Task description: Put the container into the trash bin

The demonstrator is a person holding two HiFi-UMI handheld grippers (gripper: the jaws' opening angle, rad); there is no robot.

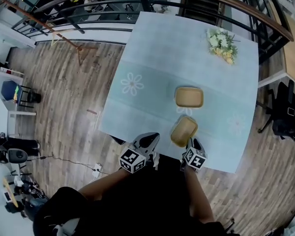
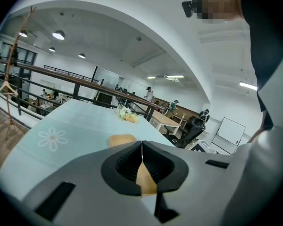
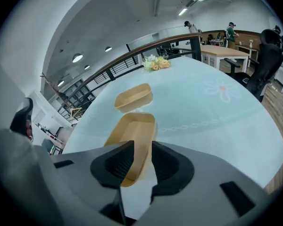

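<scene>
Two grippers hang at the near edge of the table (image 1: 152, 58). The right gripper (image 3: 142, 149) tilts steeply down, its jaws well apart astride one wall of the near container (image 3: 132, 133), which rests on the table unclamped. The left gripper (image 2: 142, 147) points shallowly across the table, its jaws closed together and empty. A second container (image 1: 189, 97) lies just beyond.

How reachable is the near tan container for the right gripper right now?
Likely yes: the right gripper has its fingers apart with the near container end already between them, and nothing on the table blocks the way.
</scene>
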